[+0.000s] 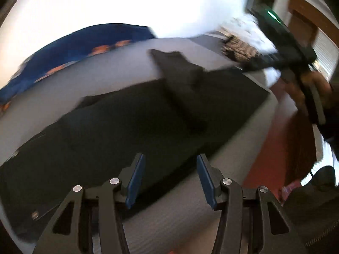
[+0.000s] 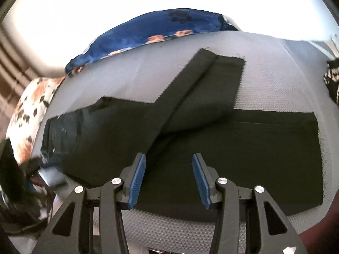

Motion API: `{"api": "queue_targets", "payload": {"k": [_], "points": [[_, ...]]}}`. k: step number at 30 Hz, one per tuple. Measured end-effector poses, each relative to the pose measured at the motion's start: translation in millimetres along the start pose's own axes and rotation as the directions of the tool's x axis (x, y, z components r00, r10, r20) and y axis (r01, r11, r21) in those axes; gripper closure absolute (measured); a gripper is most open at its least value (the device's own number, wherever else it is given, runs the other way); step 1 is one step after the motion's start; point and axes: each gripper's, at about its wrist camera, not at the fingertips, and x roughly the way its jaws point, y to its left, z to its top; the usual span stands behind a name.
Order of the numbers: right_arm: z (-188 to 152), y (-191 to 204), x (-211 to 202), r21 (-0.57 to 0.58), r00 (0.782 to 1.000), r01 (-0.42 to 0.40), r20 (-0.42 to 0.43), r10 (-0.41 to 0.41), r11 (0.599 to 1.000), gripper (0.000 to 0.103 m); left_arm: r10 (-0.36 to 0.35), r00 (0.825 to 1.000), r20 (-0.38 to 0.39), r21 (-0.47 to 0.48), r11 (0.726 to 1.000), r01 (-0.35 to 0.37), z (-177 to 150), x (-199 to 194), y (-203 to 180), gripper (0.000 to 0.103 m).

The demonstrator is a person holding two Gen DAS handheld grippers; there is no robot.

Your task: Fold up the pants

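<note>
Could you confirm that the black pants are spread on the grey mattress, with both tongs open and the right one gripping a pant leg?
Not quite: in the right wrist view the right tongs grip nothing. The black pants lie on the grey mattress, and the left tongs are open too.

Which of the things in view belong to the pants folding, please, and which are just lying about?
Belongs to the job:
- black pants, lying on the grey mattress
- left gripper, open, holding nothing
- right gripper, open, holding nothing

Just lying about:
- blue pillow
- white spotted cloth

Left wrist view motion-blurred; pants [image 1: 127,122] edges smeared; right hand [image 1: 311,89] indistinct.
</note>
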Motion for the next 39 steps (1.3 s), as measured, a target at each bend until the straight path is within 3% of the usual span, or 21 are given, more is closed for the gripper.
{"api": "queue_targets", "payload": {"k": [5, 12, 14, 17, 21, 26, 30, 33, 36, 39], "points": [[27.8, -22.5, 11.3, 0.045, 1.000, -0.007, 0.003, 0.007, 0.999, 0.059, -0.047, 0.998, -0.036, 0.031, 0.998, 0.049, 15.1, 36.3, -42.0, 0.051], [92.0, -68.8, 44.3, 0.188, 0.992, -0.126, 0.003, 0.127, 0.974, 0.059, 0.005, 0.994, -0.105, -0.050, 0.999, -0.011, 26.8, 80.7, -44.7, 0.052], [110.6, -83.6, 63.0, 0.253, 0.983, -0.176, -0.004, 0.183, 0.951, 0.059, 0.016, 0.993, -0.114, -0.077, 0.997, -0.024, 26.9, 88.9, -40.7, 0.060], [130.1, -98.4, 89.3, 0.309, 0.977, -0.201, -0.012, 0.215, 0.930, 0.061, 0.048, 0.993, -0.111, -0.073, 0.996, -0.056, 28.9, 92.1, -37.0, 0.086], [155.9, -113.4, 122.5, 0.338, 0.976, -0.198, -0.015, 0.216, 0.920, 0.064, 0.005, 0.994, -0.114, -0.137, 0.990, -0.020, 29.0, 91.8, -25.7, 0.094], [177.8, -126.0, 159.2, 0.380, 0.972, -0.212, -0.018, 0.236, 0.901, 0.068, -0.021, 0.994, -0.103, -0.175, 0.985, 0.003, 25.4, 88.6, -20.3, 0.095], [192.1, -133.3, 173.8, 0.412, 0.960, -0.266, 0.037, 0.276, 0.872, 0.075, -0.049, 0.994, -0.097, -0.212, 0.977, 0.027, 22.8, 87.9, -15.2, 0.095], [204.6, -136.6, 185.7, 0.447, 0.955, -0.281, 0.042, 0.294, 0.849, 0.092, -0.059, 0.993, -0.099, -0.223, 0.974, 0.035, 22.6, 87.4, -14.3, 0.095], [213.1, -129.4, 187.7, 0.446, 0.958, -0.265, 0.026, 0.284, 0.855, 0.098, -0.054, 0.994, -0.100, -0.217, 0.976, 0.031, 22.6, 86.4, -15.6, 0.095], [221.0, -113.1, 163.7, 0.409, 0.958, -0.280, 0.069, 0.277, 0.869, 0.099, -0.050, 0.994, -0.099, -0.217, 0.976, 0.028, 22.3, 86.0, -16.1, 0.095]]}}
